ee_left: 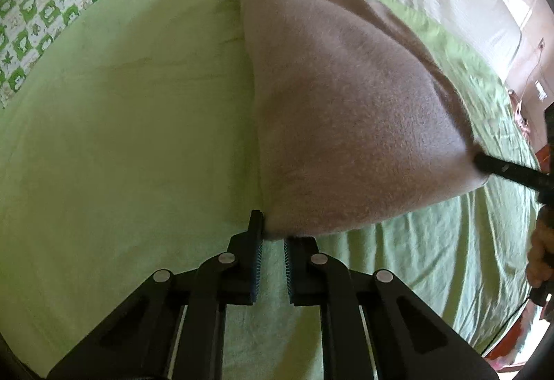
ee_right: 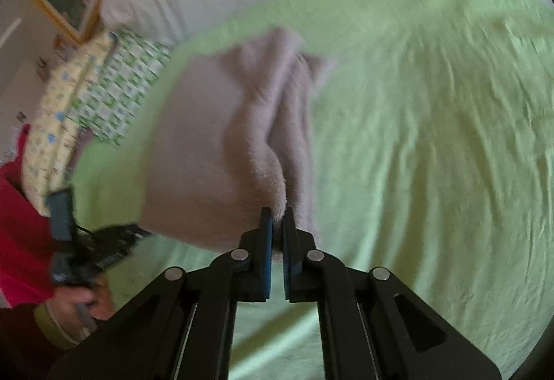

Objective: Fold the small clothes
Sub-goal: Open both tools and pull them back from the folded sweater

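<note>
Two grippers, one cloth. Left gripper (ee_left: 273,234) pinching a near corner of the pinkish-grey cloth (ee_left: 346,109); right gripper (ee_right: 277,224) clamped on another, lifted over the green sheet (ee_left: 121,137). Beyond: one checked pillow (ee_left: 52,9). Red sleeve (ee_right: 20,224) only in right view.

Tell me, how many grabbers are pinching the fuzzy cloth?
2. The left gripper pinches one corner of the pinkish-grey fleece cloth; the right gripper pinches another corner.
</note>
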A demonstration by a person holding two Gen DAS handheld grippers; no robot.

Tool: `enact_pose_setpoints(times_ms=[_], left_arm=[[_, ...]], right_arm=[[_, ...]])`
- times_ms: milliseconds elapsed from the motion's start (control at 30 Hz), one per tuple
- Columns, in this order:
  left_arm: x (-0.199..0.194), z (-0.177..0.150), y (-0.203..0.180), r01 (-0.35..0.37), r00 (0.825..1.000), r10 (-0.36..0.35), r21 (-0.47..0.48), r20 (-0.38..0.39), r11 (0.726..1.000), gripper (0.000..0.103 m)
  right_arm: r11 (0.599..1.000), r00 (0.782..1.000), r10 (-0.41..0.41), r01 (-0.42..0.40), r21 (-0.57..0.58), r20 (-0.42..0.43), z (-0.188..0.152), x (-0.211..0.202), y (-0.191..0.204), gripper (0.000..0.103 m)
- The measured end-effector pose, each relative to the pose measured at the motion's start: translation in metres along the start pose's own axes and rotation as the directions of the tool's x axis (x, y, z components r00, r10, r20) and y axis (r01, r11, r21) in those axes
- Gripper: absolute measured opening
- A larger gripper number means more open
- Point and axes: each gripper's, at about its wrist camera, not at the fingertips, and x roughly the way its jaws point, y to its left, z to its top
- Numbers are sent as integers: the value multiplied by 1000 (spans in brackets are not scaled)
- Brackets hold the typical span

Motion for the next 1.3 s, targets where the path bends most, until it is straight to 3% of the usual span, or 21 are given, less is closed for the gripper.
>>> enact_pose_setpoints(times_ms=[133,333,500,567,667,733,833,900,933,1000,1033,1133,1300], left_arm=[[2,-1,-1,2,1000,-2,12,-15,1000,10],[-15,-3,8,50,998,-51,-17,-39,999,18],[-57,7,11,123,992,-121,-44,42,991,19],[-64,20,6,163,985,-159,-52,74,985,23],[-52,37,-8,181,980,-176,-48,93,982,23],[-34,46,-15,191,980,-188,-39,63,981,23],[-7,46,-18,162,987,-162,-39,0,986,23],[6,43,-19,145,989,-146,-43,-26,989,23],[6,43,-20,143,989,-145,-41,-25,989,24],[4,42,-23,151,988,-151,-32,-25,988,30],[3,41,-24,154,988,-154,-30,-27,988,34],[-2,37,-29,149,989,-149,-15,-24,989,40],[-16,27,-27,131,991,-131,-25,-6,991,55]], right_arm=[[1000,999,-29,29,10,-27,-11,17,-5,5],[1000,999,-26,26,-6,-18,3,-6,5,13],[1000,995,19,-20,11,101,29,-33,17,16],[1000,994,23,-22,-9,106,44,-28,30,16],[998,994,52,-49,-30,99,67,-4,44,16],[999,996,50,-49,-16,75,76,14,39,16],[994,995,-100,99,35,9,81,47,16,19],[994,998,-61,61,94,2,79,53,0,24],[994,999,-53,52,100,6,78,53,-3,25],[993,996,-87,84,88,30,76,45,-2,41],[991,995,-95,90,98,45,75,41,-3,44],[983,990,-123,112,145,72,69,25,-10,45],[982,991,-85,66,176,100,59,0,-11,45]])
